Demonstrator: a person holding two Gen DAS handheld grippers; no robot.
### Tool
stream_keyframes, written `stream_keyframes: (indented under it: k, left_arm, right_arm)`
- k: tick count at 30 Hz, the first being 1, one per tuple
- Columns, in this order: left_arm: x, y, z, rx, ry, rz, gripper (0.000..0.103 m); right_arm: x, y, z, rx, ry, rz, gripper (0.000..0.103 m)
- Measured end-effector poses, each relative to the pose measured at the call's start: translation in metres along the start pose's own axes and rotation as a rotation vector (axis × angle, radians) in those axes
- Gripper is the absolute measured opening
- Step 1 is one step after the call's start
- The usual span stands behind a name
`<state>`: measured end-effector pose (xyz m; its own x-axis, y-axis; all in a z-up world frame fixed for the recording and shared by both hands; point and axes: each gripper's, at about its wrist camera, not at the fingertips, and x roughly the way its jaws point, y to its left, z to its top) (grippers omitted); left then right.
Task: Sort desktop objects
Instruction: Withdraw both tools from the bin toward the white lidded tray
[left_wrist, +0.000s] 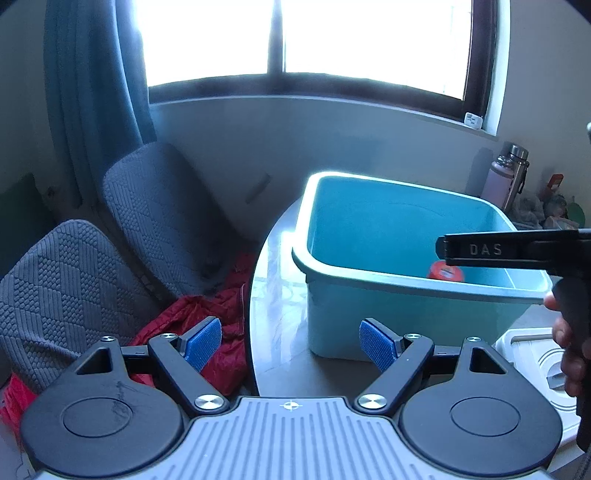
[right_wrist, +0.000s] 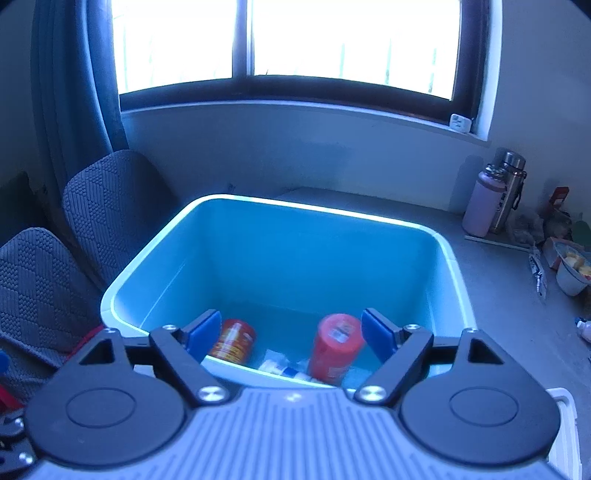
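Note:
A light blue plastic tub (right_wrist: 122, 291) stands on the grey table. On its floor lie a red cylinder (right_wrist: 334, 347), an orange-labelled can (right_wrist: 234, 339) and a small white tube (right_wrist: 280, 367). My right gripper (right_wrist: 291, 336) hangs open over the tub's near wall; the red cylinder lies below, close to the right pad, and no pad presses on it. My left gripper (left_wrist: 291, 343) is open with nothing between its fingers, just in front of the tub (left_wrist: 369, 325) at the table's left edge. In the left wrist view the red cylinder (left_wrist: 445, 272) shows behind a finger (left_wrist: 487, 250) of the right gripper.
Two grey padded chairs (left_wrist: 155, 206) and a red cloth (left_wrist: 218, 314) lie left of the table. Two bottles (right_wrist: 495, 195), a snack cup (right_wrist: 572, 273) and wrappers stand at the far right. A white tray (left_wrist: 535, 354) sits near the person's hand (left_wrist: 570, 354).

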<state>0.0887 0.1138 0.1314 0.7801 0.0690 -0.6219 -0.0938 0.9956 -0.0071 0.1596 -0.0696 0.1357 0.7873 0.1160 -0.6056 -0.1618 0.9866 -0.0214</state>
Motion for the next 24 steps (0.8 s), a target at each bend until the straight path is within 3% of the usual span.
stream_keyframes:
  k: [9, 24]
  left_arm:
    - [-0.019, -0.02, -0.012, -0.001, 0.02, 0.021, 0.084]
    - [-0.05, -0.054, -0.056, 0.04, 0.057, 0.027, 0.084]
  right_arm:
    - [-0.029, -0.016, -0.015, -0.009, -0.01, 0.003, 0.084]
    - [-0.074, -0.043, -0.068, 0.043, 0.026, -0.009, 0.085]
